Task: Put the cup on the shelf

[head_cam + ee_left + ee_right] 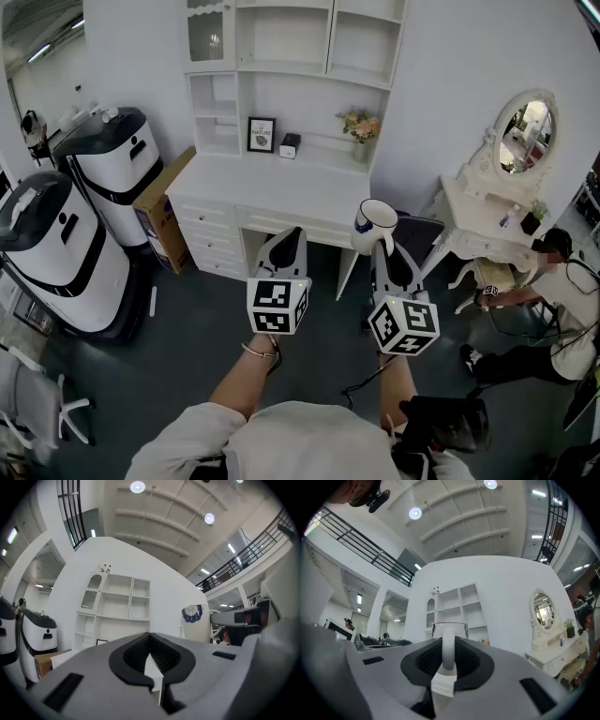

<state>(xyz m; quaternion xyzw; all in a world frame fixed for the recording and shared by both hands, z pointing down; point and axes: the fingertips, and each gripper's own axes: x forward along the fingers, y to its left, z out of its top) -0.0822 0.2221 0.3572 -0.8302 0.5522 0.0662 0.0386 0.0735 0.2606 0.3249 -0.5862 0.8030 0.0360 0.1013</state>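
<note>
Right tongs (386,258): we are clamping the cup (375,223) by its handle so it rides upright.
Left tongs (286,246): idling closed, empty.
Shelf (281,70): at 12 o'clock.

COUNT | cup (375,223): 1 | grippers: 2, left gripper (289,239), right gripper (382,248) | shelf unit (281,56): 1 | desk (272,187): 1 | frame (262,133): 1 | bouquet (361,125): 1 | vanity (469,211): 1 | mirror (522,131): 1 | machines: 2, rear machine (117,169), front machine (52,253) | carton (164,206): 1 | seated person (553,300): 1
</note>
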